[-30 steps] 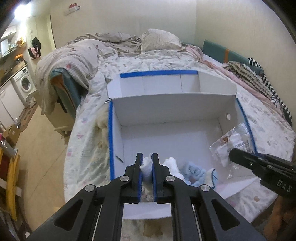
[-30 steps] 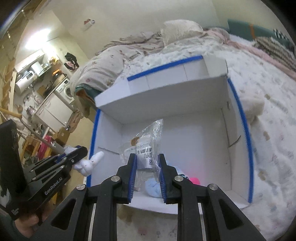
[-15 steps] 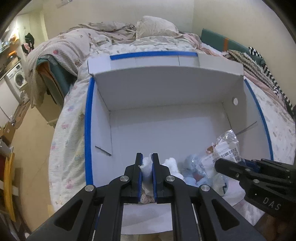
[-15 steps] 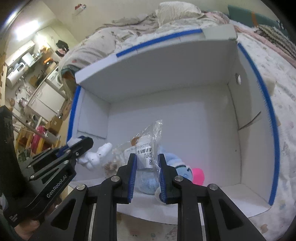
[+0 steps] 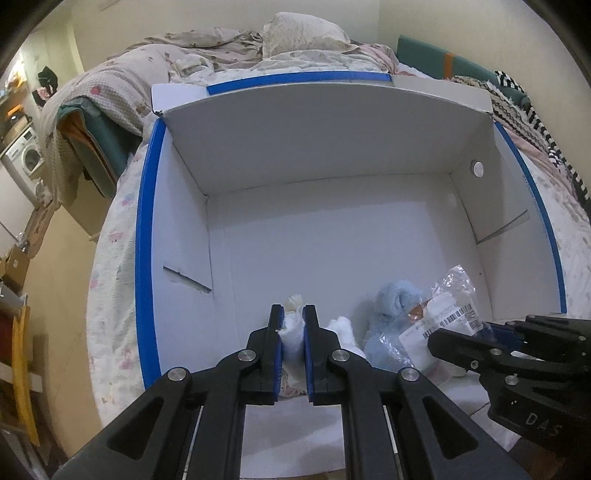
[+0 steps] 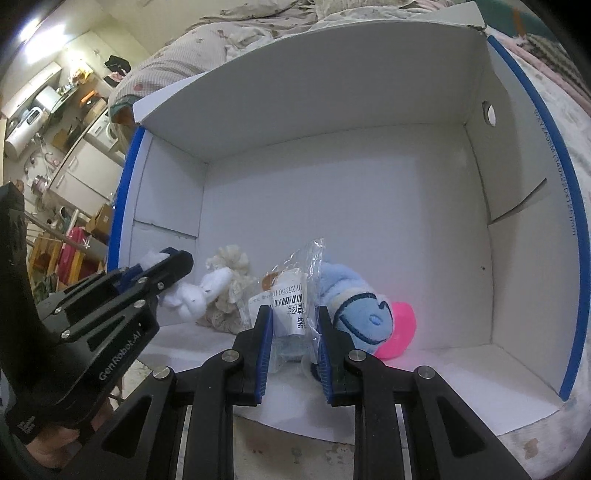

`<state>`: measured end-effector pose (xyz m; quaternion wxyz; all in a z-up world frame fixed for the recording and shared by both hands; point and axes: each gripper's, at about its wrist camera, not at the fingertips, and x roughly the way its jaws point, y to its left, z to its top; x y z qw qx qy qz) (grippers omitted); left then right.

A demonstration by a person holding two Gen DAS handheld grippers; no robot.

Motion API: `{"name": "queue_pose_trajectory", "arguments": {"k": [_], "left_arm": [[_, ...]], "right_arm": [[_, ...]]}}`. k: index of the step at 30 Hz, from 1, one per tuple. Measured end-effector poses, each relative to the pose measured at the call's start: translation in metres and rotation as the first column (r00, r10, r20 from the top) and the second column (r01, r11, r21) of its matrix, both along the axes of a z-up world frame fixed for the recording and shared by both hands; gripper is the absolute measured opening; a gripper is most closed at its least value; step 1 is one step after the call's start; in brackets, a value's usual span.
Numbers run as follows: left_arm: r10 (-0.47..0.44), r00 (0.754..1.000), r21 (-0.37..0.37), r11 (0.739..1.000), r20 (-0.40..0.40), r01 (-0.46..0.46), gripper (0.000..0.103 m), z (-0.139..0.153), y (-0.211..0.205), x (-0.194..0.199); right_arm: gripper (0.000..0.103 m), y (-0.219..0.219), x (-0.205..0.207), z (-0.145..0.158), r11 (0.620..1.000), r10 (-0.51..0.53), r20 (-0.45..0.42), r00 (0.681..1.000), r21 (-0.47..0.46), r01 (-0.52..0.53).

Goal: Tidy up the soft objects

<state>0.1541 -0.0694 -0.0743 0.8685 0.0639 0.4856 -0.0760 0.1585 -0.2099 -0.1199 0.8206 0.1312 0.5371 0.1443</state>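
Observation:
A white cardboard box (image 5: 332, 155) with blue taped rims sits on the bed, open towards me. My left gripper (image 5: 293, 317) is shut on a white plush rabbit (image 6: 195, 295) and holds it low inside the box's front left. My right gripper (image 6: 294, 321) is shut on a clear plastic bag with a barcode label (image 6: 291, 291), just inside the box front. A blue plush toy with a pink part (image 6: 365, 317) lies on the box floor right of the bag. A cream frilly soft item (image 6: 231, 280) lies behind the rabbit.
The box's side walls (image 6: 517, 184) and back wall (image 6: 314, 96) enclose the toys. The bed (image 5: 118, 266) with rumpled blankets (image 5: 122, 85) and a pillow (image 5: 303, 33) surrounds the box. A washing machine (image 5: 26, 155) and clutter stand on the left floor.
Both grippers have moved forward and down into the box with their loads. The box now fills both views, and the rabbit and bag are near the box floor.

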Motion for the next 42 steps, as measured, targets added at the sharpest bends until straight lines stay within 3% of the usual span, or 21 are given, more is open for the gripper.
{"name": "queue_pose_trajectory", "arguments": {"k": [10,14,16,17,18,20,21,30,33,42], "left_arm": [[-0.004,1.000,0.012,1.000,0.004,0.004,0.011,0.000,-0.001,0.000],[0.000,1.000,0.016,1.000,0.010,0.000,0.019,0.003,0.001,-0.002],[0.004,1.000,0.008,1.000,0.016,-0.004,0.023,0.007,0.002,-0.003],[0.008,1.000,0.003,1.000,0.018,-0.008,0.030,0.009,0.003,-0.003],[0.013,1.000,-0.001,1.000,0.023,-0.013,0.044,0.011,0.004,-0.003],[0.034,0.998,-0.002,0.999,0.048,-0.034,0.067,0.017,0.006,-0.005],[0.043,0.997,-0.004,0.999,0.066,-0.042,0.073,0.020,0.007,-0.006],[0.053,0.995,0.029,0.998,0.087,-0.056,0.074,0.030,0.005,-0.008],[0.053,0.995,-0.009,0.999,0.089,-0.053,0.074,0.034,0.007,-0.011],[0.101,0.988,-0.025,0.995,0.113,-0.099,0.074,0.049,0.019,-0.028]], "right_arm": [[0.024,-0.003,0.001,0.000,1.000,-0.013,-0.001,1.000,0.015,0.013],[0.026,-0.008,0.000,0.001,0.999,-0.031,0.000,1.000,0.035,0.031],[0.033,-0.012,-0.001,0.003,0.998,-0.047,0.011,0.999,0.041,0.046],[0.047,-0.015,-0.001,0.005,0.997,-0.058,0.019,0.998,0.043,0.057],[0.070,-0.017,-0.002,0.007,0.996,-0.070,0.029,0.997,0.050,0.068],[0.084,-0.022,-0.003,0.012,0.993,-0.105,0.057,0.993,0.058,0.101],[0.085,-0.024,-0.003,0.014,0.992,-0.118,0.069,0.991,0.048,0.114],[0.095,-0.031,-0.003,0.013,0.988,-0.154,0.070,0.986,0.013,0.154],[0.102,-0.031,-0.004,0.017,0.987,-0.163,0.089,0.983,0.013,0.162],[0.103,-0.031,-0.020,0.033,0.978,-0.209,0.143,0.967,0.043,0.205]]}}
